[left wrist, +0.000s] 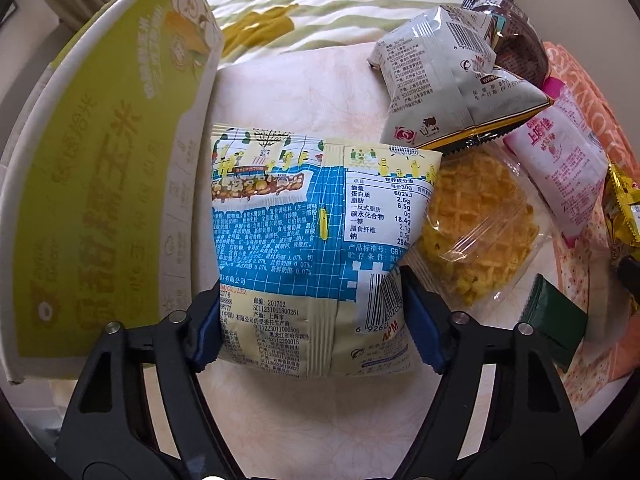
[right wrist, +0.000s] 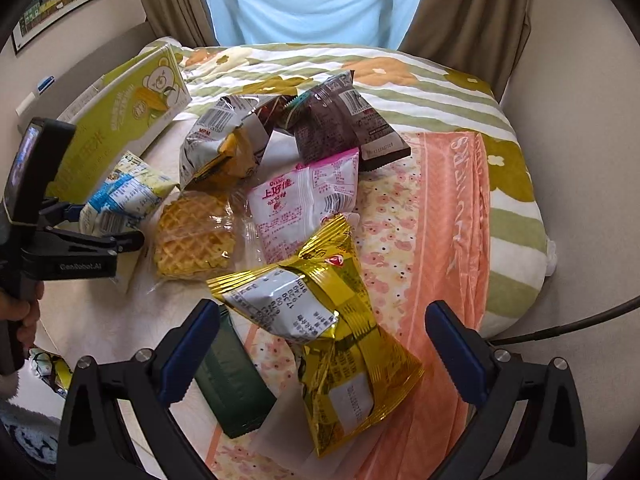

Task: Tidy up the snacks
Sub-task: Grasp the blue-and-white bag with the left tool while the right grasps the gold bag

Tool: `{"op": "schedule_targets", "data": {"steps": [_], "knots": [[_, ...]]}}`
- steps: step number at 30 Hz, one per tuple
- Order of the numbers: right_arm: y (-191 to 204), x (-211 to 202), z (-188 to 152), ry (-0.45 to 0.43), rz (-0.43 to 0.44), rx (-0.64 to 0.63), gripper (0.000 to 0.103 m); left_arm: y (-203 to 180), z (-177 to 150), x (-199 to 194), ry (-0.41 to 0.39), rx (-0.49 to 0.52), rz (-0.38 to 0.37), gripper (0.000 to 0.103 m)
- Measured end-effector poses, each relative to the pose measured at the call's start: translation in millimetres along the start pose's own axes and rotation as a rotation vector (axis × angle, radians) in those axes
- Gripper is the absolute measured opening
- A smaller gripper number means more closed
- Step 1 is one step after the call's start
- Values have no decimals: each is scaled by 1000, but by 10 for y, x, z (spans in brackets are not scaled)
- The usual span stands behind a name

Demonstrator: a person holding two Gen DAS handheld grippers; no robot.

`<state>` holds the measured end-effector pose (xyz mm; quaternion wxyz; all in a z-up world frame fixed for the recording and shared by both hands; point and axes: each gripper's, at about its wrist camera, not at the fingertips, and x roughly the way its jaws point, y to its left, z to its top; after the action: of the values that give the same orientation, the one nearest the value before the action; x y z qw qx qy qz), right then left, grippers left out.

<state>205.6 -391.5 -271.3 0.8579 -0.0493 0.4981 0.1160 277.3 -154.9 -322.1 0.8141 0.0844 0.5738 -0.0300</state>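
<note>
Left tongs point(left wrist: 312, 312) clamp blue corn-snack bag point(left wrist: 312, 248), green box point(left wrist: 100, 184) just left. Right tongs point(right wrist: 324, 356) spread wide over gold packets point(right wrist: 320, 320). Sorting barely started; pile unsorted on bed ahead.

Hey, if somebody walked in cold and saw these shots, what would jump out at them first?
Probably the blue and cream snack bag clamped in the left gripper, right beside the big green box. Next, the shiny gold packets lying between the open fingers of the right gripper, with the waffle pack and pink bag beyond.
</note>
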Motion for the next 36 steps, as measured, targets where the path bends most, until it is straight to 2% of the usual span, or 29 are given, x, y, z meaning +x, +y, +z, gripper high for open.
{"op": "schedule_targets", "data": {"steps": [7, 9, 14, 18, 19, 24, 29, 36], "knots": [[-27, 89, -78, 35, -7, -29, 100, 23, -57, -50, -10, -2, -25, 60], [-43, 104, -100, 47, -6, -34, 89, 17, -81, -79, -11, -4, -27, 57], [-69, 159, -137, 65, 4, -40, 77, -6, -131, -114, -12, 11, -29, 55], [-72, 172, -165, 54, -9, -49, 72, -12, -144, -137, -8, 12, -32, 55], [-78, 173, -172, 53, -13, -51, 67, -15, -145, -139, -7, 12, -29, 55], [-84, 160, -204, 42, -5, -65, 57, -33, -147, -156, -7, 15, -24, 55], [-84, 110, -207, 21, 12, -62, 52, -34, -159, -215, -23, 21, -21, 55], [-90, -99, -177, -37, 46, -21, 51, -52, -216, -480, -77, 7, -28, 55]]}}
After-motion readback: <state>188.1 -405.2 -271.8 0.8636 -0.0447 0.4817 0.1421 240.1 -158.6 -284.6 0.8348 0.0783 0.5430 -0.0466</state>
